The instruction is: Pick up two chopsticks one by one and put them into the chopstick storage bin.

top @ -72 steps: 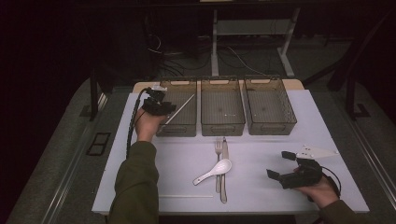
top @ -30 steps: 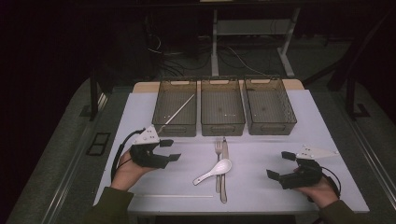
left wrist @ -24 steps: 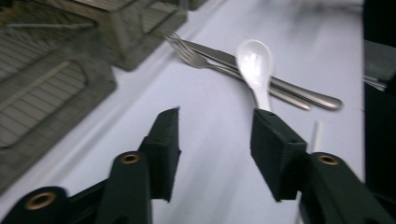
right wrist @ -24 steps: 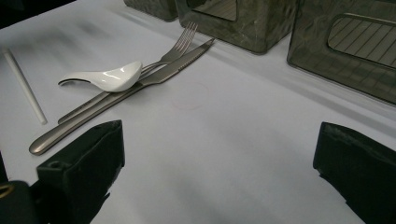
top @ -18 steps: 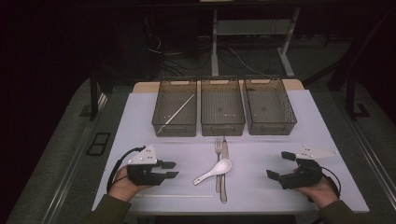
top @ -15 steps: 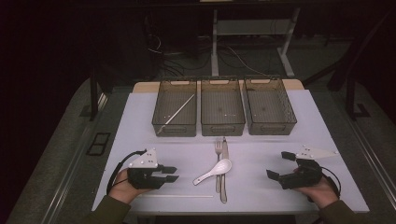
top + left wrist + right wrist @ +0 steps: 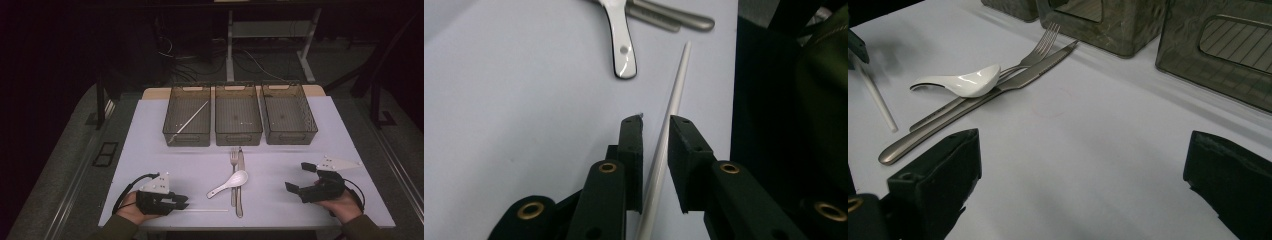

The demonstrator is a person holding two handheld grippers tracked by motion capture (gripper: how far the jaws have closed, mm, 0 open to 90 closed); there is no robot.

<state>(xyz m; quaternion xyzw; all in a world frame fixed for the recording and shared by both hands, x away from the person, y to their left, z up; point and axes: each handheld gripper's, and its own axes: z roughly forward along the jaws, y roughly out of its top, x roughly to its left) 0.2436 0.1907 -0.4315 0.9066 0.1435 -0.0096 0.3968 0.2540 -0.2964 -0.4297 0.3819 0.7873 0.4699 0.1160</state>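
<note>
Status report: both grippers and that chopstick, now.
Left gripper closing around chopstick, not clamped. Right gripper open, idle. White spoon nearby, clear.

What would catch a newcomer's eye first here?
Three bins line the table's far side, the left one holding a chopstick. Mid-table, a white spoon lies across a fork and knife. At the near edge, the left gripper has been closing around a second chopstick.

Seen from above the near edge, facing forward and down over the whole counter [image 7: 150,130]. Seen close along the left claw [image 7: 655,145], skimming the surface. Seen low along the right claw [image 7: 1080,185], facing the trays [image 7: 1118,25]. Shared by all: white spoon [image 7: 229,182].
</note>
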